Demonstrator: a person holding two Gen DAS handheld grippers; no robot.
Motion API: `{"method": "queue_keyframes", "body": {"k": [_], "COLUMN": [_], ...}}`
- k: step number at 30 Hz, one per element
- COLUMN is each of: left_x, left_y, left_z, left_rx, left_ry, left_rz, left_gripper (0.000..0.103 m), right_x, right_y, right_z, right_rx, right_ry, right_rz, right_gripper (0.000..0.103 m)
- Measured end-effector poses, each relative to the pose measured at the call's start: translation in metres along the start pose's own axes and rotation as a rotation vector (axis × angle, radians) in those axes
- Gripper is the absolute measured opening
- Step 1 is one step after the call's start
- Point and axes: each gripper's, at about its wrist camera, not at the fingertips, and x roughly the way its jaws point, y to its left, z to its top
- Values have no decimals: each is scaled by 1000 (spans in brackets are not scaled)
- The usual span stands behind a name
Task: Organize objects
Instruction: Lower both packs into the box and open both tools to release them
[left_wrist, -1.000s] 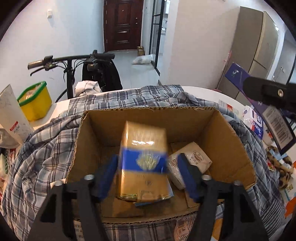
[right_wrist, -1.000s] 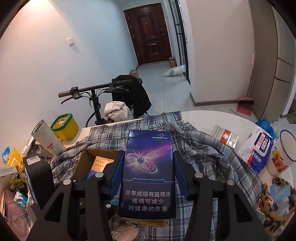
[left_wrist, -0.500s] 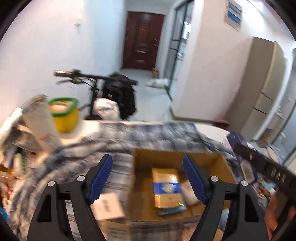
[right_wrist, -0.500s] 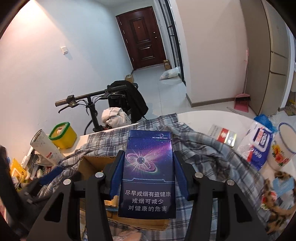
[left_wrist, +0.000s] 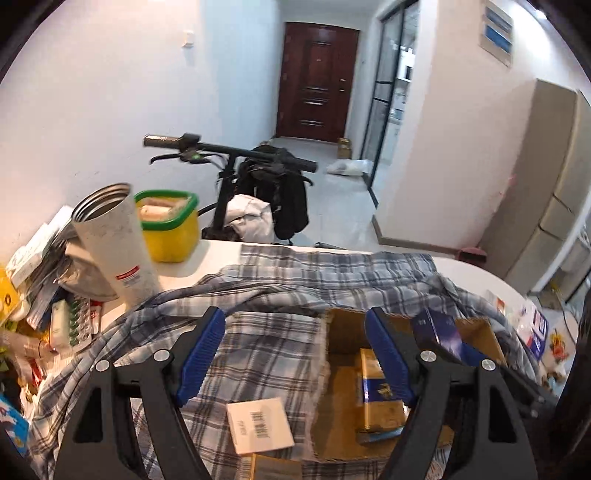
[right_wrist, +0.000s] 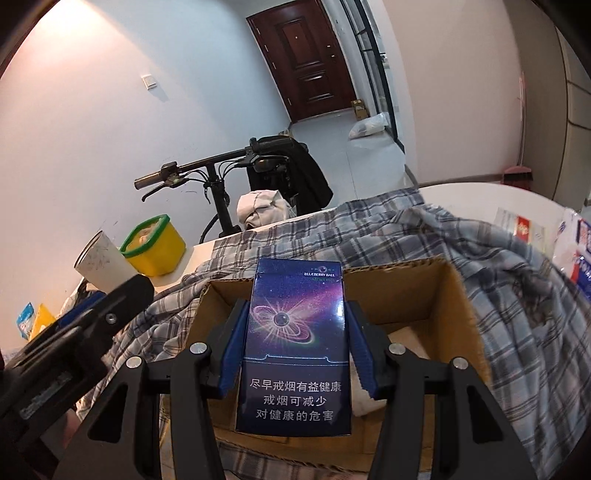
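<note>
While the table (left_wrist: 207, 258) is stretching across the middle of both views, a plaid shirt (left_wrist: 280, 332) is lying spread over most of it, bunching up around an open cardboard box (right_wrist: 450, 295). In the left wrist view the box (left_wrist: 343, 332) is sitting at lower right; in the right wrist view it is filling the centre, its flaps standing up against the shirt (right_wrist: 517, 332).

Behind the table, a bike (left_wrist: 225, 184) is leaning by the wall at centre frame, a dark jacket (left_wrist: 288, 199) hanging over it. At the left of the table a yellow tub (left_wrist: 170, 236) with a green rim is standing just beside a tilted white tube (left_wrist: 118, 251), with loose clutter piling up below them at the left edge.

The right gripper (right_wrist: 293, 354) is clamping a dark blue pack (right_wrist: 295, 343) between its blue pads, holding it upright above the box opening. The left gripper (left_wrist: 295, 354) is hanging over the shirt with its jaws spread apart and nothing between them; its right finger is overlapping the box edge. In the right wrist view this gripper (right_wrist: 85, 325) is showing as a dark shape at lower left.

Inside the box a gold and blue pack (left_wrist: 380, 402) is lying flat on the bottom. A white label (left_wrist: 258, 424) with a barcode is lying on the shirt just left of the box.
</note>
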Motion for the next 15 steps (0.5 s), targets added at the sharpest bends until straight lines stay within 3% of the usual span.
{"method": "queue_keyframes", "body": {"k": [5,15], "left_x": [-3,-4], "left_y": [20,19], "left_z": [4,6], "left_rx": [-70,-62], "left_ry": [-3,6], "left_rz": [-28,-26], "left_gripper": [80,80], "right_x": [11,30], "right_y": [13,21], "right_z": [-8,-18], "right_rx": [-40,-84], "right_ry": [-8,38], "right_rz": [-13,-38], "right_gripper": [51,51]}}
